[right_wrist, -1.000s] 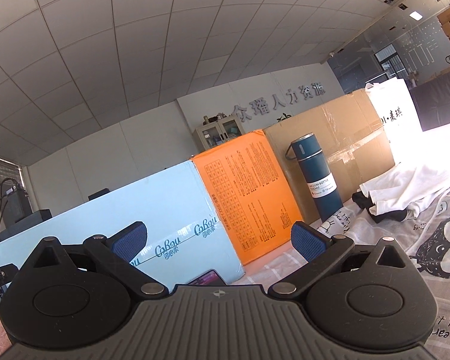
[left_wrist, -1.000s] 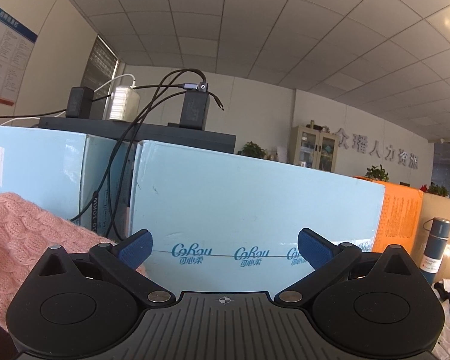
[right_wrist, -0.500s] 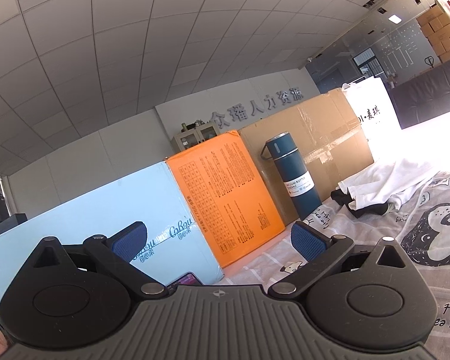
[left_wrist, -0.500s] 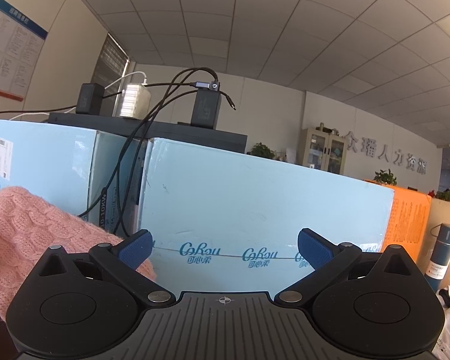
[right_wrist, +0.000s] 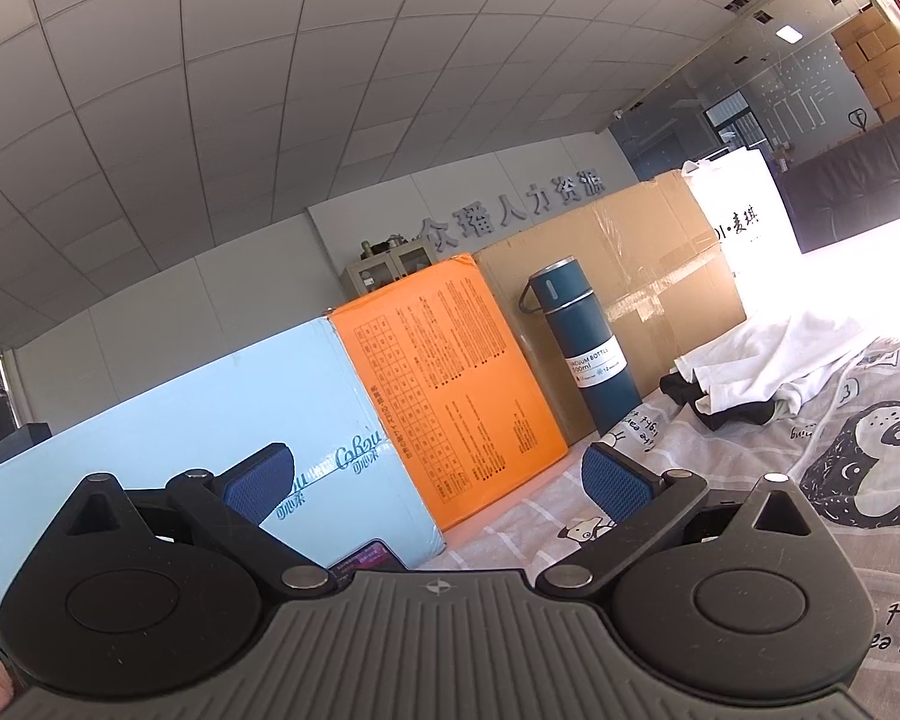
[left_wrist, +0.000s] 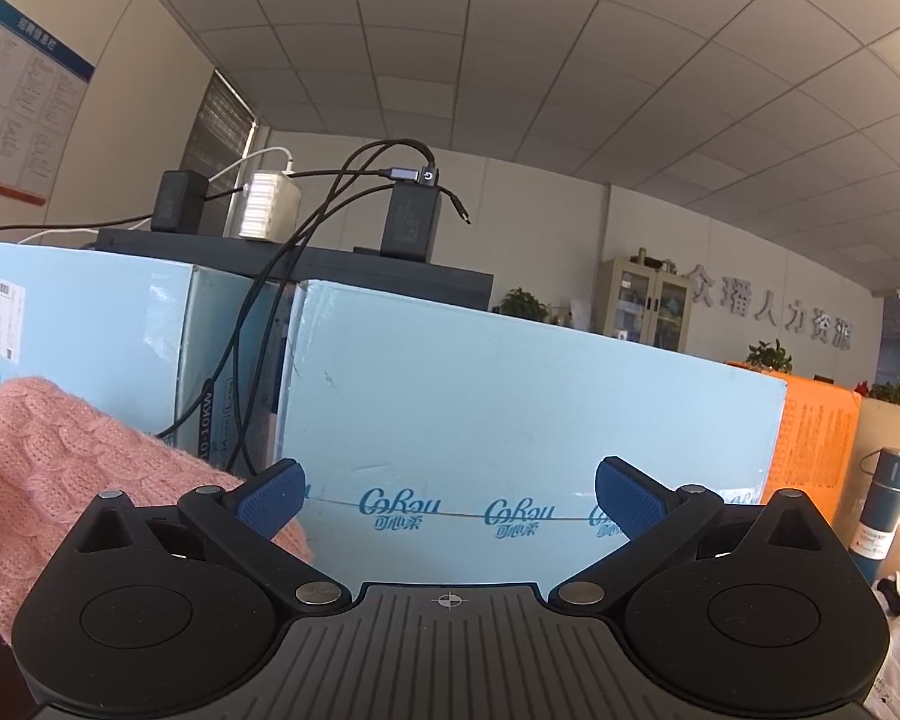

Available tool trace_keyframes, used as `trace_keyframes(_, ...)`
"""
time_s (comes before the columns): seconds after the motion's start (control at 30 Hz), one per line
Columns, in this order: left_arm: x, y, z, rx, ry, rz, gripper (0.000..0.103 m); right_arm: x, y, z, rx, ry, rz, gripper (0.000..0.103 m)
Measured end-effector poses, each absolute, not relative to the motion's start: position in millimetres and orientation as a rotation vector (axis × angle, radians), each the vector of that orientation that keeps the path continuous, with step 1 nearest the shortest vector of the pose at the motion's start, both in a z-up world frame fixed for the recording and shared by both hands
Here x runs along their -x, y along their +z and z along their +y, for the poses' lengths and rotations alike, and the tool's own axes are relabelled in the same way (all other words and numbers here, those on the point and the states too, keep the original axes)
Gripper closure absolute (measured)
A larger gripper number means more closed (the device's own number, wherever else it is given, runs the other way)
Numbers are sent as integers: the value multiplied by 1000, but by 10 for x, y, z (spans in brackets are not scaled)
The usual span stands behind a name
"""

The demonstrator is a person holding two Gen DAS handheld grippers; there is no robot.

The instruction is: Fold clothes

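Left hand-held gripper (left_wrist: 448,495) was spread wide, nothing between its blue pads, aimed up and level at the pale blue carton (left_wrist: 510,420) ahead. Pink knit sweater (left_wrist: 48,480) sat just off its left finger, close beside or maybe brushing it; contact could not be told. Right hand-held gripper (right_wrist: 435,483) was also wide and empty, pointing over a panda-print sheet (right_wrist: 840,480) toward the orange box (right_wrist: 450,372) and the blue vacuum bottle (right_wrist: 582,348). White garment (right_wrist: 768,354) lay crumpled with dark clothing (right_wrist: 732,414) well off to its right, beyond the bottle.

Step judged: between grasps, neither tool on cloth, no fold visibly begun. The next move probably called for tilting both tools down toward the fabric, picking one garment, most likely the pink knit nearest the left tool, and closing on an edge or corner.
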State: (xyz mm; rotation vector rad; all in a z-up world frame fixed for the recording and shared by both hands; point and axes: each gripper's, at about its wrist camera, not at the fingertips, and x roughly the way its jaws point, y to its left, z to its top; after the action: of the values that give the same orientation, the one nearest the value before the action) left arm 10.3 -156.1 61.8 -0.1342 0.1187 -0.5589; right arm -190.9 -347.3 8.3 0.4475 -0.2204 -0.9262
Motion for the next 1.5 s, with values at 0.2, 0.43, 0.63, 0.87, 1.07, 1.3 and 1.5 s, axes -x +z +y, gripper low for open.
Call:
trace_keyframes(0.2, -99, 623, -1564, 132, -562, 116, 0, 1906, 92, -3471, -449, -927, -219, 0)
trace_keyframes(0.43, -100, 623, -1567, 132, -563, 115, 0, 1898, 89, -3481, -450, -926, -216, 0)
trace_keyframes(0.63, -106, 616, -1589, 125, -575, 121, 0, 1897, 83, -3482, -451, -925, -212, 0)
trace_keyframes(0.87, -98, 614, -1580, 127, -575, 118, 0, 1903, 81, -3480, -450, -922, -213, 0)
trace_keyframes(1.07, -115, 625, -1573, 129, -575, 118, 0, 1909, 78, -3481, -451, -920, -212, 0)
trace_keyframes(1.3, -108, 620, -1572, 129, -575, 117, 0, 1916, 75, -3482, -452, -917, -211, 0)
trace_keyframes(1.5, -106, 623, -1575, 130, -575, 116, 0, 1915, 70, -3485, -453, -918, -211, 0)
